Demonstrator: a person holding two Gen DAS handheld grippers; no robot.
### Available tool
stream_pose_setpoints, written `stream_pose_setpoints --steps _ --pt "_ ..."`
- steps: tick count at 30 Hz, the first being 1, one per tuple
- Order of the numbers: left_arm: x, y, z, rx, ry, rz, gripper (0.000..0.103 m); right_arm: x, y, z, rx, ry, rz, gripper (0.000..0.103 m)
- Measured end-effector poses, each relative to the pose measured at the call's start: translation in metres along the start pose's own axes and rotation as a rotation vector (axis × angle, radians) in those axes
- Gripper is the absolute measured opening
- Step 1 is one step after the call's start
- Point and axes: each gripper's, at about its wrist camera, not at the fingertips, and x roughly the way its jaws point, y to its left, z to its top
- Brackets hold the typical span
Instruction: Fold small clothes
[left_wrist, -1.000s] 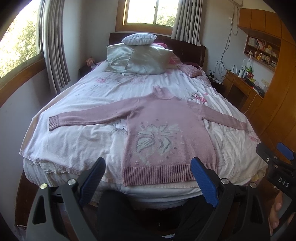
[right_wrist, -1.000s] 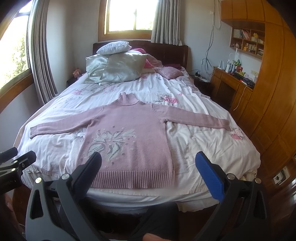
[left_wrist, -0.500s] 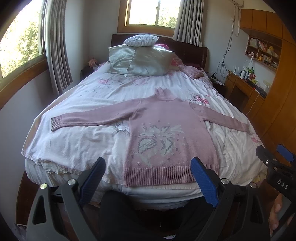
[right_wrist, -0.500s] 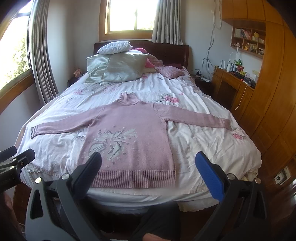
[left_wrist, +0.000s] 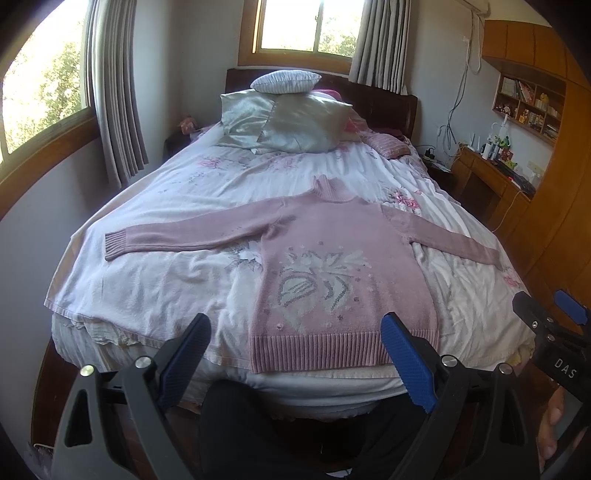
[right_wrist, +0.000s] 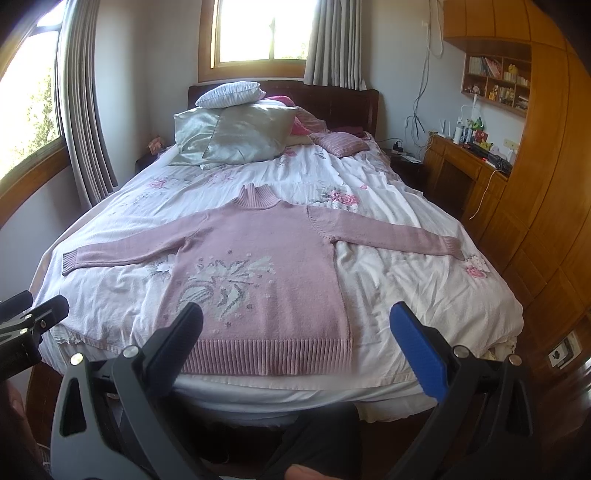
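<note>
A pink knitted sweater (left_wrist: 340, 266) (right_wrist: 258, 273) with a pale flower pattern lies flat and face up on the bed (left_wrist: 155, 280), both sleeves spread out sideways, hem at the foot edge. My left gripper (left_wrist: 295, 332) hangs open in front of the hem, apart from it, nothing between its blue pads. In the right wrist view my right gripper (right_wrist: 295, 321) is open too, held before the foot of the bed (right_wrist: 424, 295), empty. Each gripper shows at the other view's edge: right gripper (left_wrist: 554, 332), left gripper (right_wrist: 26, 325).
Silver pillows (left_wrist: 284, 122) (right_wrist: 236, 136) are stacked at the headboard. A wooden desk and shelves (right_wrist: 476, 155) stand along the right wall, curtains (left_wrist: 114, 103) and windows on the left. The person's dark trouser legs (left_wrist: 258, 424) stand against the foot of the bed.
Both views have crept slightly lower and closer toward the bed's foot. The sweater has not moved and both grippers stay open.
</note>
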Motion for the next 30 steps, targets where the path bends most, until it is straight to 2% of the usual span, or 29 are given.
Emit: stream_pose_setpoints --steps 25,30 --pt "0.002 0.002 0.000 0.000 0.001 0.000 0.094 0.007 0.006 -0.001 -0.008 0.004 0.001 0.100" --pt "0.009 0.004 0.001 0.004 0.006 0.002 0.094 0.019 0.003 -0.001 -0.015 0.006 -0.015 0.100"
